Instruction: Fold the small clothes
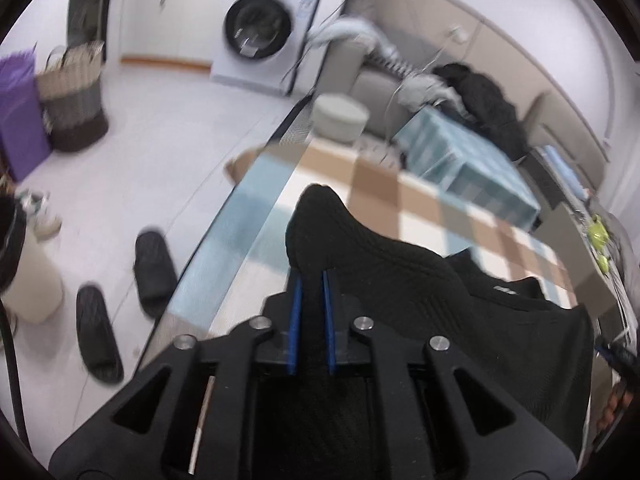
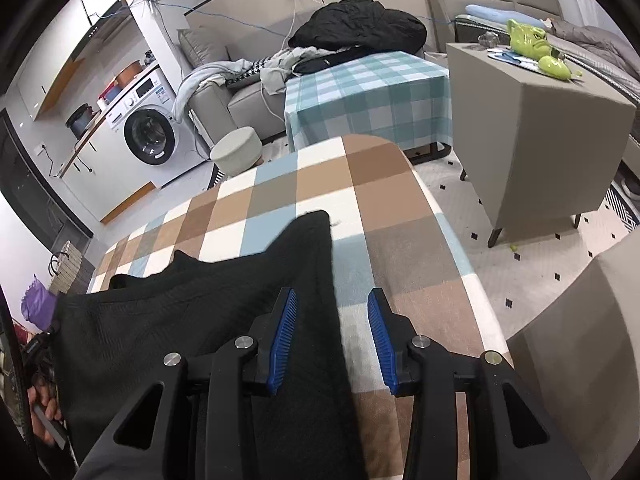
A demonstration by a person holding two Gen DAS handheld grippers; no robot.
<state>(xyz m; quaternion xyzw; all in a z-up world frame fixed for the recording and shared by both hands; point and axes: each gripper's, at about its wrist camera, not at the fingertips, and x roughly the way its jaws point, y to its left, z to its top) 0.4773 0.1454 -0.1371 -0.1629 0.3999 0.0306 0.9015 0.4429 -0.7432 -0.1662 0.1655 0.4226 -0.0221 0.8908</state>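
Pinching the black garment, the left hand-held gripper may drag it off the surface while the right hand-held gripper hovers apart.

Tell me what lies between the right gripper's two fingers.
In the right wrist view, the right gripper stands open over the black garment's right edge and a strip of bare checked tablecloth.

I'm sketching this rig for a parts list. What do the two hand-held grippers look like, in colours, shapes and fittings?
Both match. The left hand-held gripper and the right hand-held gripper have matte black angular linkage arms with triangular cut-outs, round silver pivot pins, and black fingers faced with blue pads; the right gripper's pads are visibly ribbed. No cables or markings are visible on them.
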